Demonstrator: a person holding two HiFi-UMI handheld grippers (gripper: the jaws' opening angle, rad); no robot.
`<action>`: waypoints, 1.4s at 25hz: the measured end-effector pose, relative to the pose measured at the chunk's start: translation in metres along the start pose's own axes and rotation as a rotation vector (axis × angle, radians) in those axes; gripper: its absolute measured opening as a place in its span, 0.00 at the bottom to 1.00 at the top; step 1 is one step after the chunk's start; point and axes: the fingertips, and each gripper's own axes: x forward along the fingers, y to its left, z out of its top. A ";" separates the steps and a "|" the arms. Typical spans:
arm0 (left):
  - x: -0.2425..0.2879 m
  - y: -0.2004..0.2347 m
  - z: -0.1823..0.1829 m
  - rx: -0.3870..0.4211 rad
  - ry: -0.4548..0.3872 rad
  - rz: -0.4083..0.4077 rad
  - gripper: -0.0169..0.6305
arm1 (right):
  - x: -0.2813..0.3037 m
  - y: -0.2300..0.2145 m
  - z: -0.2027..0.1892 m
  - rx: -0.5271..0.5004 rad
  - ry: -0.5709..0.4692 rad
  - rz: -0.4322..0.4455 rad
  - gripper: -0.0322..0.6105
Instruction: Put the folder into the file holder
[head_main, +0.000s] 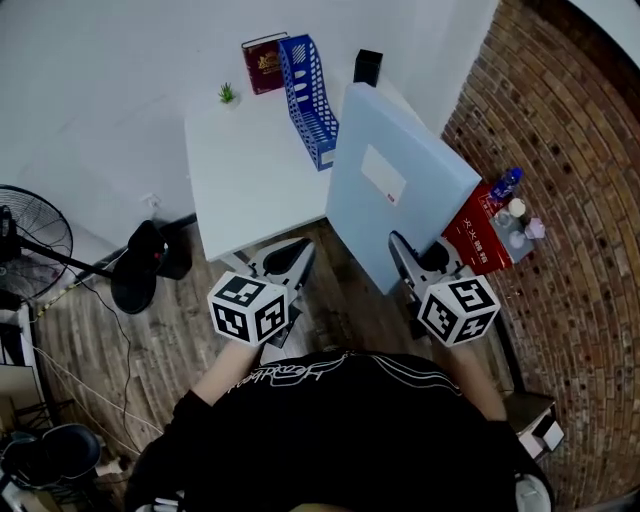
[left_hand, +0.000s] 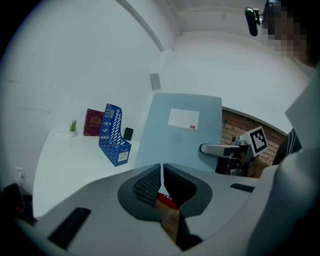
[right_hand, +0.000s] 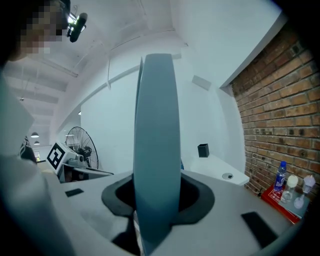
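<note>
A large light-blue folder (head_main: 400, 180) with a white label hangs in the air, tilted, over the white table's (head_main: 240, 180) right front corner. My right gripper (head_main: 405, 258) is shut on its lower edge; in the right gripper view the folder (right_hand: 156, 140) stands edge-on between the jaws (right_hand: 156, 186). The blue mesh file holder (head_main: 312, 100) stands upright at the back of the table, left of the folder and apart from it, and shows in the left gripper view (left_hand: 114, 136). My left gripper (head_main: 290, 262) is near the table's front edge, shut and holding nothing (left_hand: 162, 172).
A dark red book (head_main: 263, 62) and a small green plant (head_main: 227, 93) stand behind the file holder, with a black cup (head_main: 367, 66) at the back right. A red box (head_main: 485, 238) with bottles lies by the brick wall. A fan (head_main: 30, 240) stands at far left.
</note>
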 end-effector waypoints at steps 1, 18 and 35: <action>0.001 0.002 0.003 0.008 -0.001 0.000 0.09 | 0.005 0.000 0.003 -0.003 -0.007 -0.001 0.28; 0.009 0.058 0.032 -0.048 -0.059 0.063 0.09 | 0.077 -0.026 0.078 -0.110 -0.114 -0.063 0.28; 0.042 0.144 0.084 -0.067 -0.094 0.119 0.09 | 0.203 -0.044 0.142 -0.169 -0.139 -0.059 0.28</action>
